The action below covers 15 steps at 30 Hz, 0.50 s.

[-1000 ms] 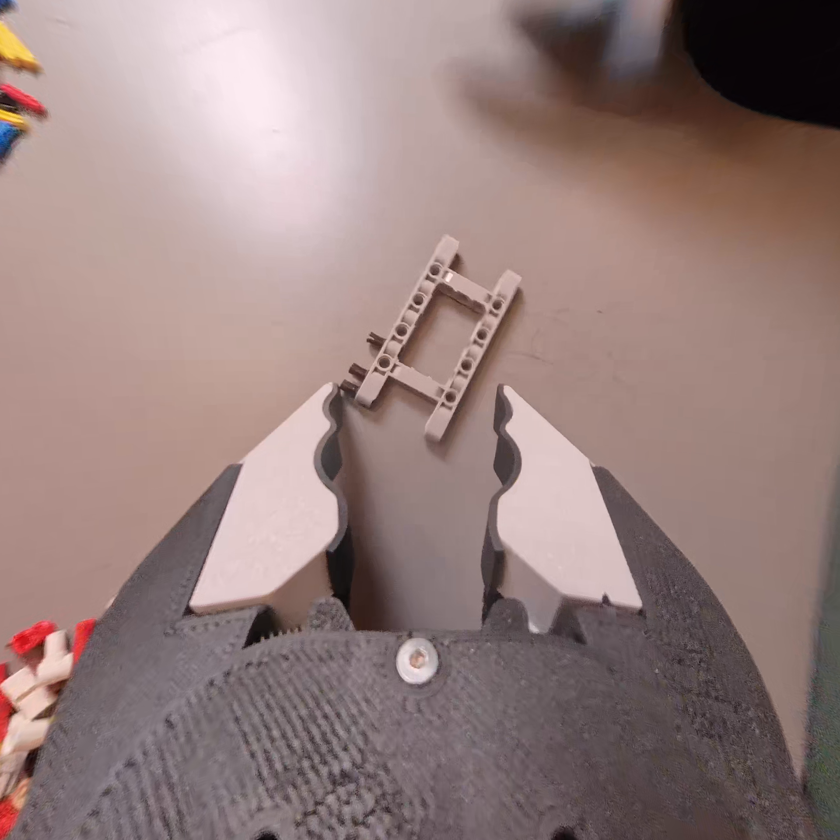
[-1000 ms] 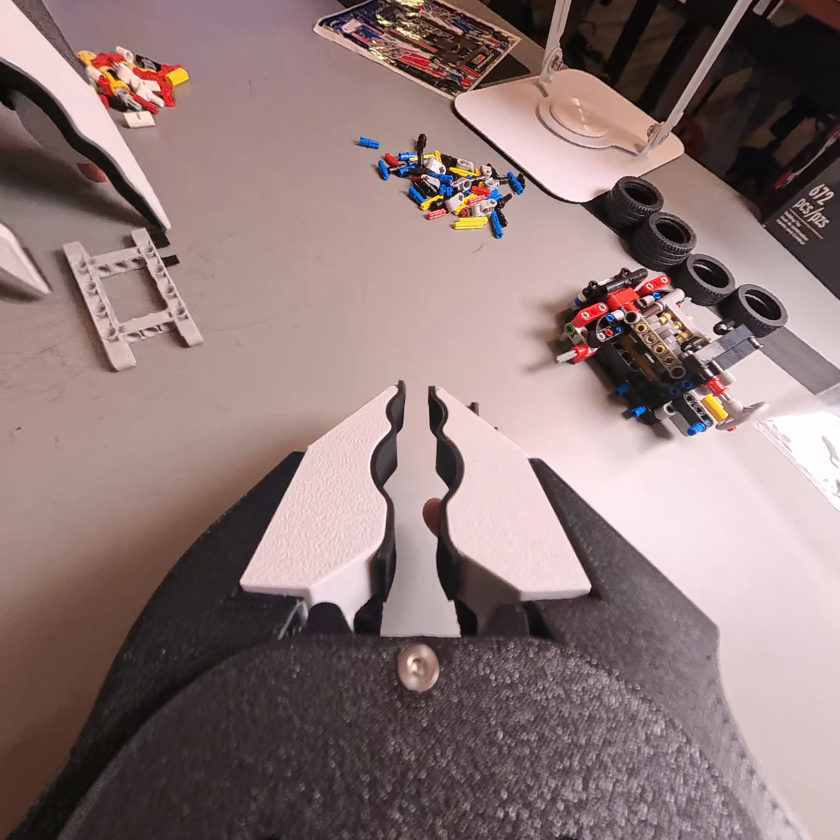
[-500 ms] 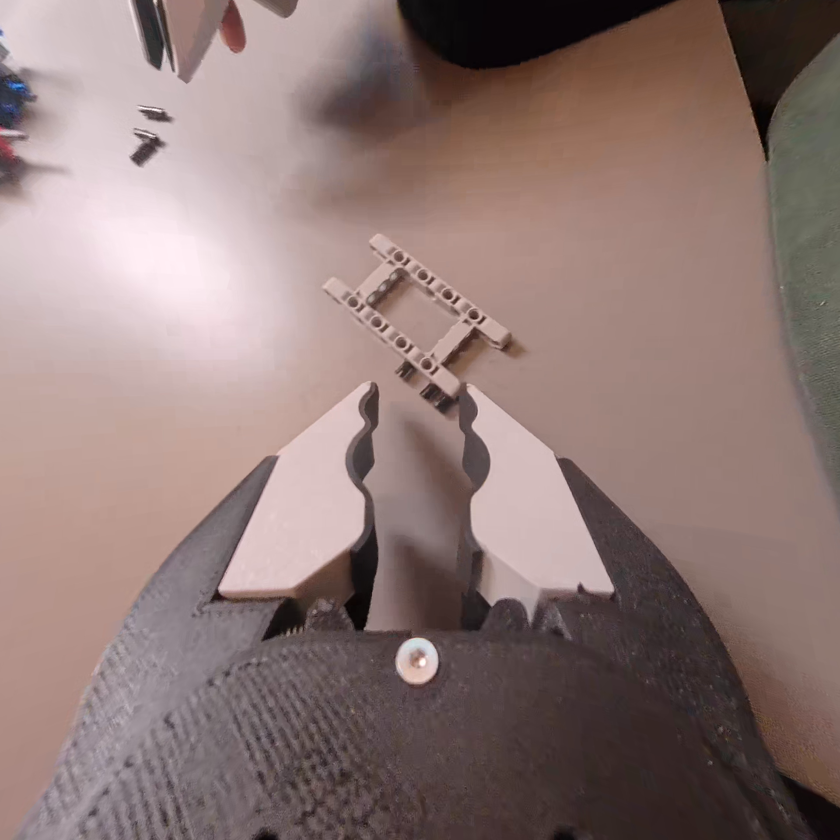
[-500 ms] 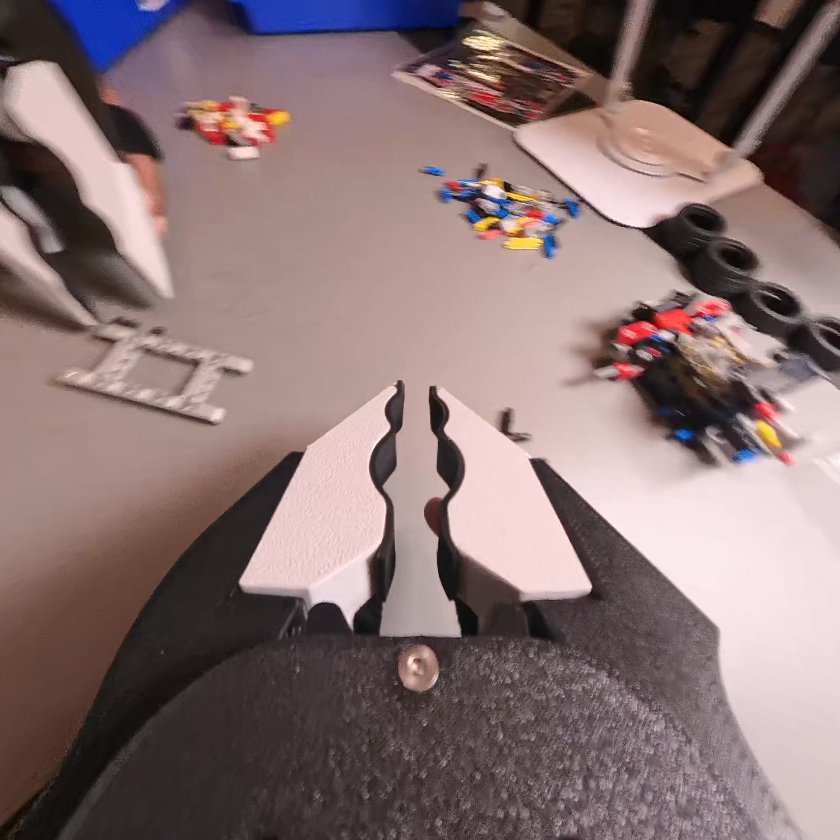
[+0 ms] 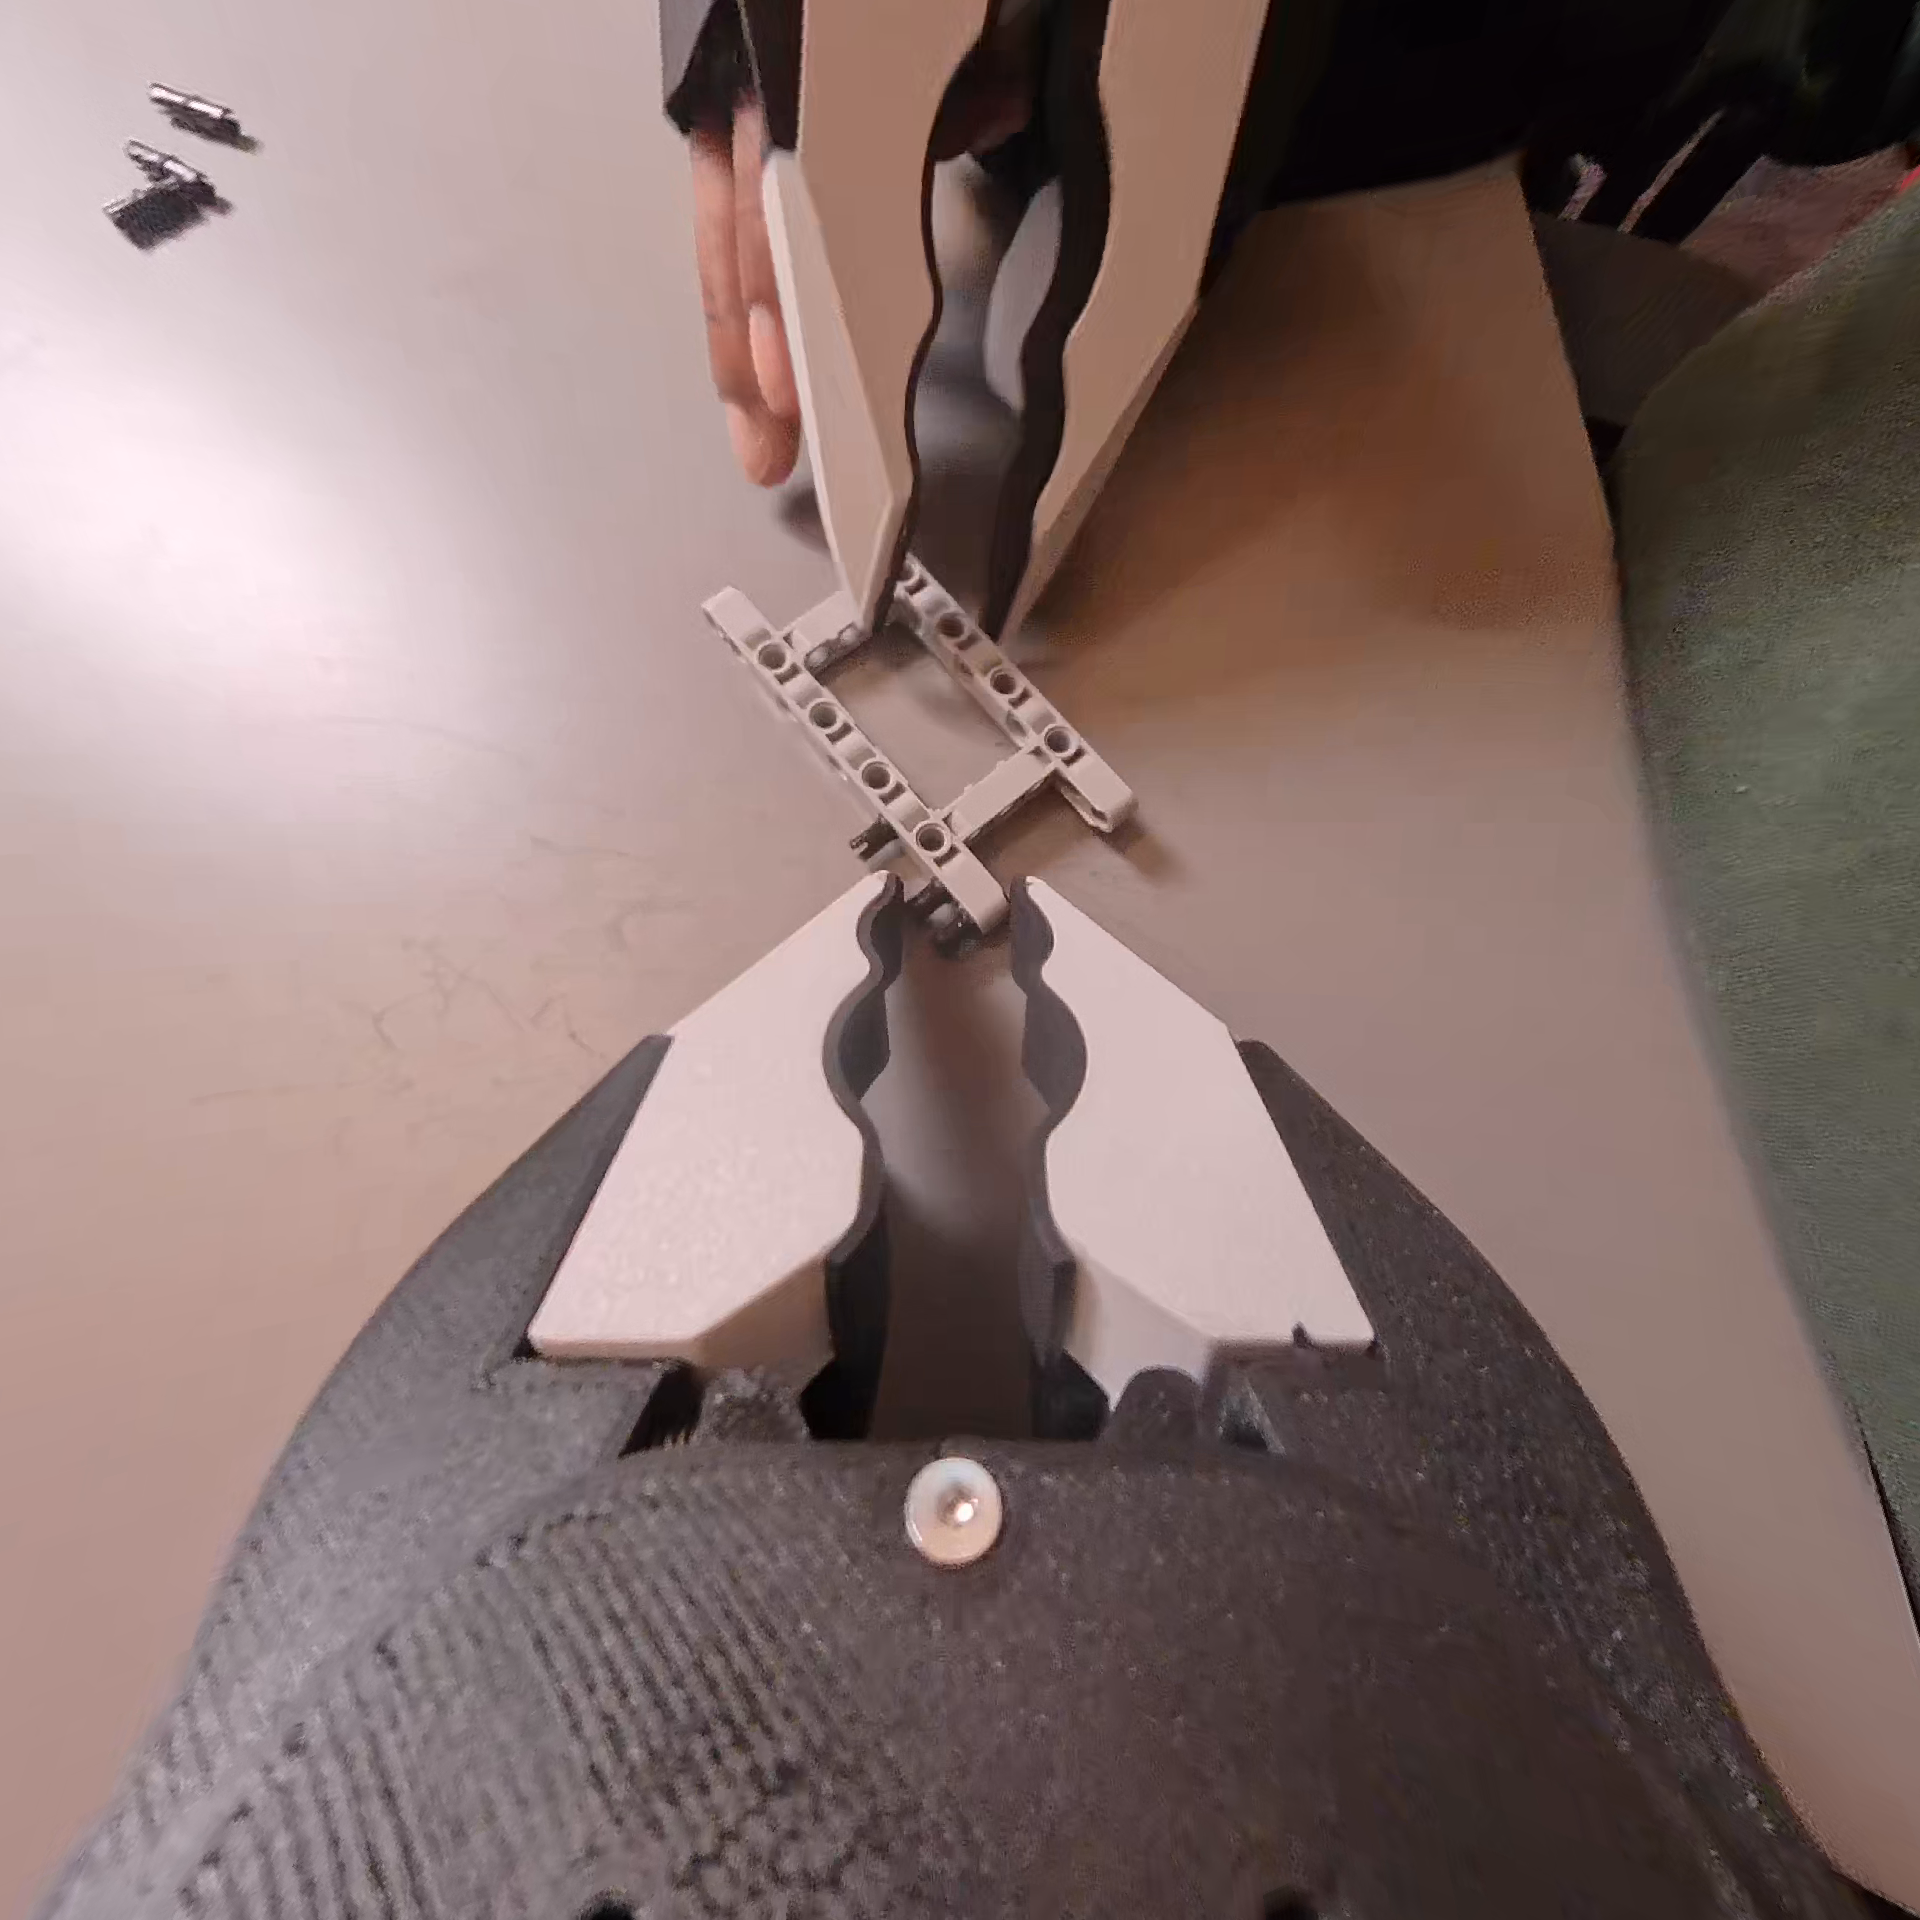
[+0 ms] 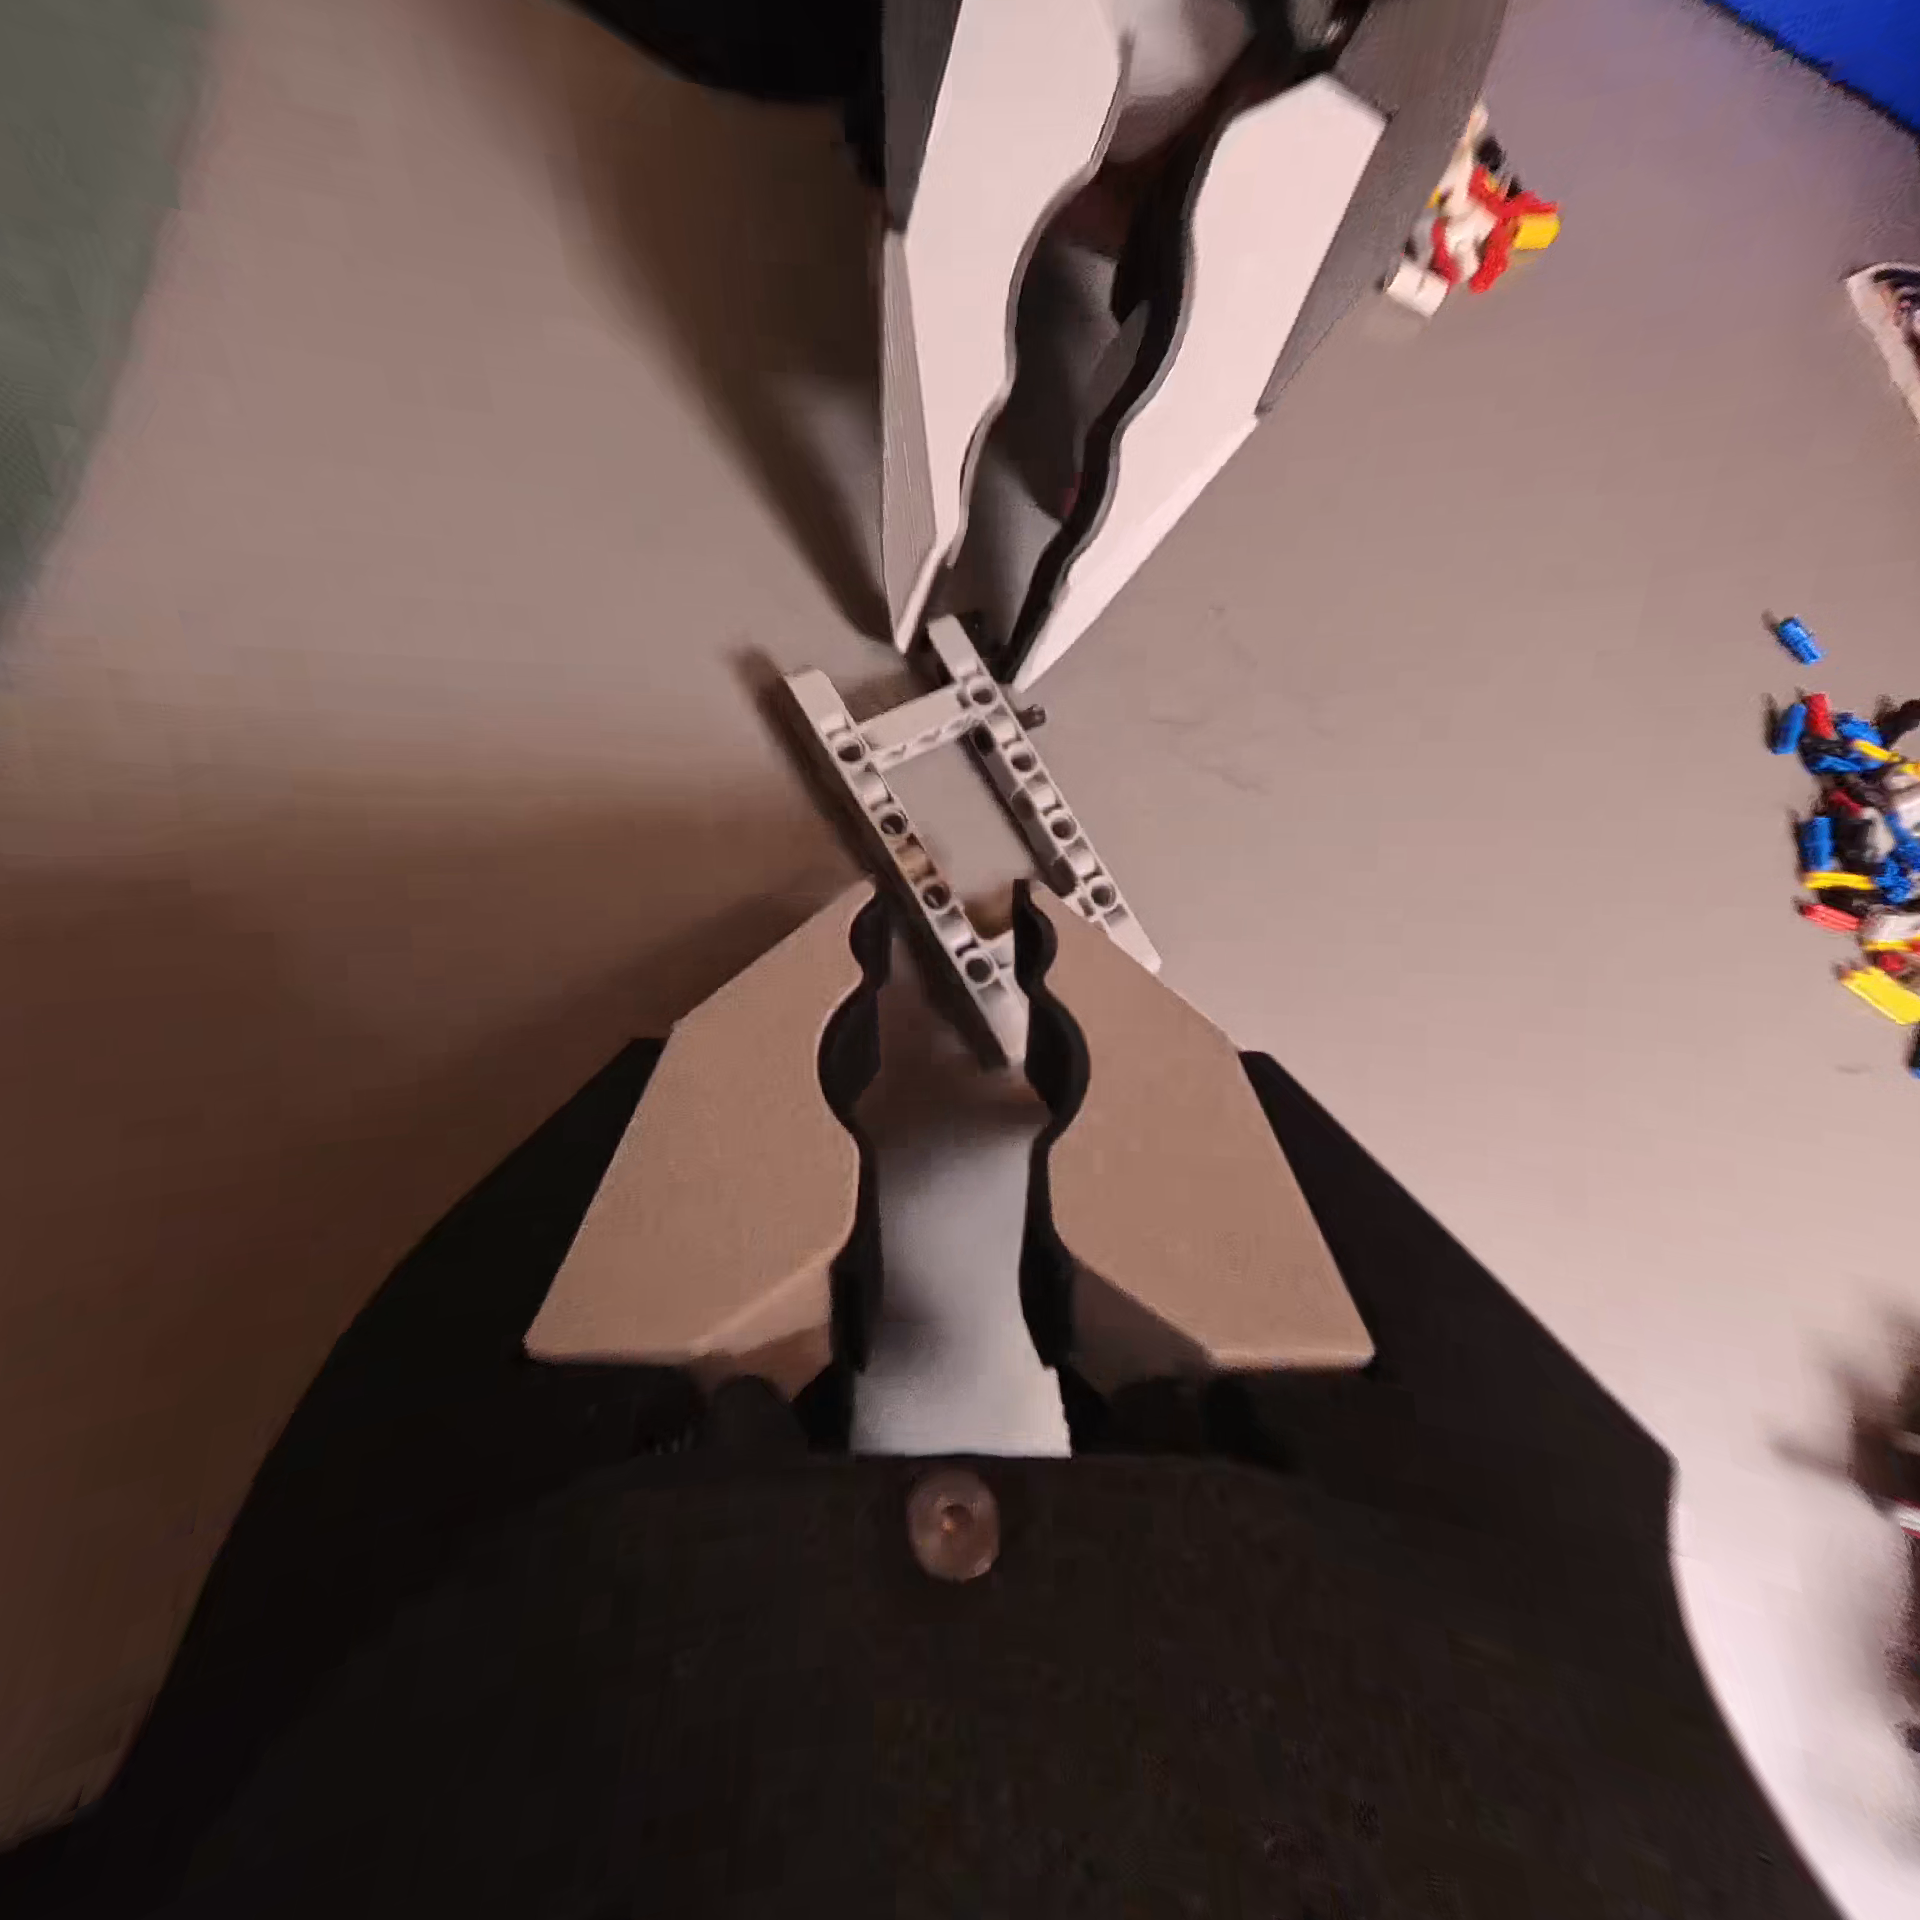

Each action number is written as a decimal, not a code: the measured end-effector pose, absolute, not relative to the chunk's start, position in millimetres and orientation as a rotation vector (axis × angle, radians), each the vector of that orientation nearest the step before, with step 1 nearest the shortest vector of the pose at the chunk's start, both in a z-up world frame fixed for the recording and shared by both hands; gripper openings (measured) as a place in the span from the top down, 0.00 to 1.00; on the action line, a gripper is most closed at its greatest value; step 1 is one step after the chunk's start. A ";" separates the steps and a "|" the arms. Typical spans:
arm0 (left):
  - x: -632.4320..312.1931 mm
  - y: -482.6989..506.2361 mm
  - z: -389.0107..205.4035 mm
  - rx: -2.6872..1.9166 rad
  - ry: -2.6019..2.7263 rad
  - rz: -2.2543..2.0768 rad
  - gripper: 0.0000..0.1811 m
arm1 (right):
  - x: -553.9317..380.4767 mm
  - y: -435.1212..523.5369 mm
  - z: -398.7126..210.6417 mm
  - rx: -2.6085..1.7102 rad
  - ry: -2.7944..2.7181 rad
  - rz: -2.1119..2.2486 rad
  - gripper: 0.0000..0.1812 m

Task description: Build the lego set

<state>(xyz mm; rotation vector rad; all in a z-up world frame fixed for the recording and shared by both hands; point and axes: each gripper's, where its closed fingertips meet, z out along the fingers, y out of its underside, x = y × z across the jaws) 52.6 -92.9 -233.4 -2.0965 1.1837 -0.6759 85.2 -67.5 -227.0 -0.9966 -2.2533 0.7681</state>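
A light grey ladder-shaped Lego frame (image 5: 914, 727) lies on the tan table, with short black pins sticking out of one long beam. My left gripper (image 5: 956, 886) has its jaws closed in on the near end of that beam and its pins. My right gripper (image 5: 948, 620) comes in from the far side; one fingertip is inside the frame's opening and the other outside it. In the right wrist view the frame (image 6: 940, 821) runs slantwise between my right gripper's (image 6: 951, 902) narrowly parted jaws. The left gripper (image 6: 968, 655) holds the far end.
Small black pins (image 5: 171, 156) lie at the far left. A red, yellow and white pile (image 6: 1475, 229) and a mixed coloured pile (image 6: 1860, 852) lie to the right. A green padded seat (image 5: 1787, 727) borders the table edge. A person's fingers (image 5: 748, 312) show behind the right gripper. Some 5 cm of space lies between my two pairs of fingers.
My right gripper swung across from the open table to the frame and its jaws parted slightly. My left gripper narrowed onto the frame's near end. The frame turned a little.
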 end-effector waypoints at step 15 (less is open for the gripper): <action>54.6 -78.6 -180.5 -1.670 1.228 -0.278 0.79 | 85.1 -79.7 -192.9 -1.440 -2.061 1.532 0.97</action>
